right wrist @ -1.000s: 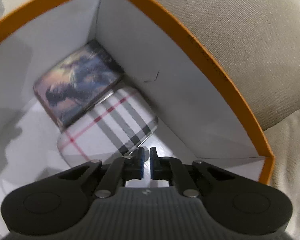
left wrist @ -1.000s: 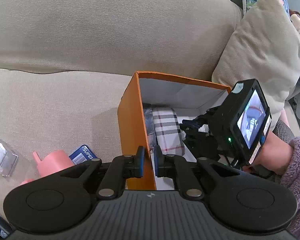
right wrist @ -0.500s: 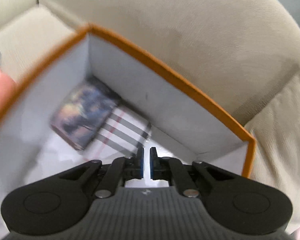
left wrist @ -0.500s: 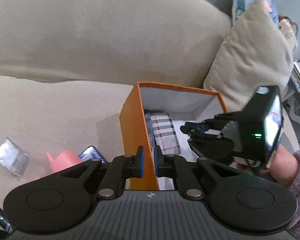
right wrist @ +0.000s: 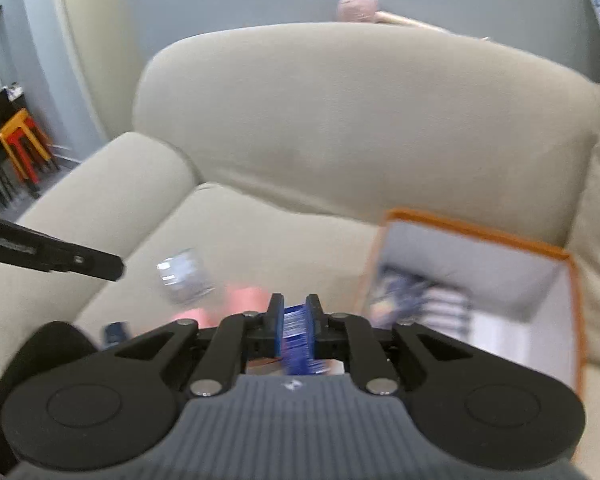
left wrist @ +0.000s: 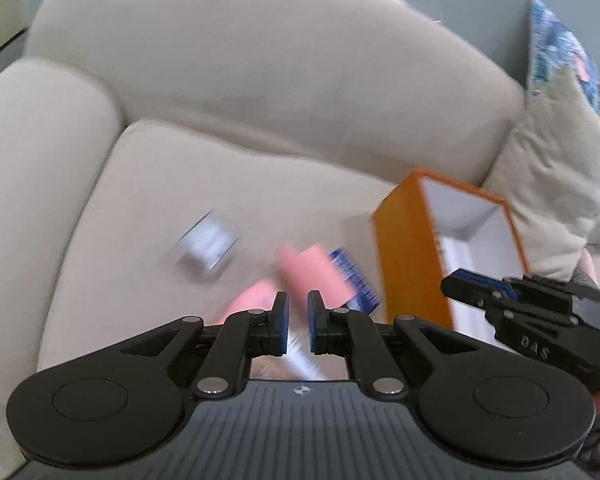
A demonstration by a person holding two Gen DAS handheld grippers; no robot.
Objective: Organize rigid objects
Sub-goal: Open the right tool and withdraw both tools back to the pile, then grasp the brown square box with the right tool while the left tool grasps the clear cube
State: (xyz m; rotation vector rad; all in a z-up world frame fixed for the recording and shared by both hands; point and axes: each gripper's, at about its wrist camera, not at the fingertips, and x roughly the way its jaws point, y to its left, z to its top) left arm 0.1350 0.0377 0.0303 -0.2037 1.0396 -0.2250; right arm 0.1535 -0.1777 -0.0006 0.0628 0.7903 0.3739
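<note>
Nearest my left gripper (left wrist: 298, 326), on the sofa seat (left wrist: 148, 184), lies the pink object (left wrist: 312, 276), smeared by blur, so I take it for a plastic piece and no more. My left jaws stand nearly together with nothing between them; only the seat shows through the slit. Touching the pink object on its right is the blue packet (left wrist: 356, 280), which lies close to the orange box's outer wall. My right gripper (right wrist: 296, 330) hangs above that same packet; its jaws are opening, a narrow gap so far, and the packet (right wrist: 296, 332) shows in the gap but lies on the seat below, not pinched. In the left view my right gripper (left wrist: 476, 288) reaches in from the right, across the near end of the box.

Farther toward the sofa's left arm (left wrist: 36, 160), apart from the pink object, sits a small clear packet (left wrist: 208, 244), alone on the open seat. By the seat's near edge in the right view lies a small dark blue item (right wrist: 116, 330), too blurred to name.

At the right end of the seat stands the orange box (left wrist: 408, 252), open at the top and white inside. Within it, against its far wall, lie a dark patterned case (right wrist: 396, 290) and a checked case (right wrist: 446, 306) side by side. Beyond the box a beige cushion (left wrist: 556, 176) leans against the sofa back (left wrist: 260, 80).
</note>
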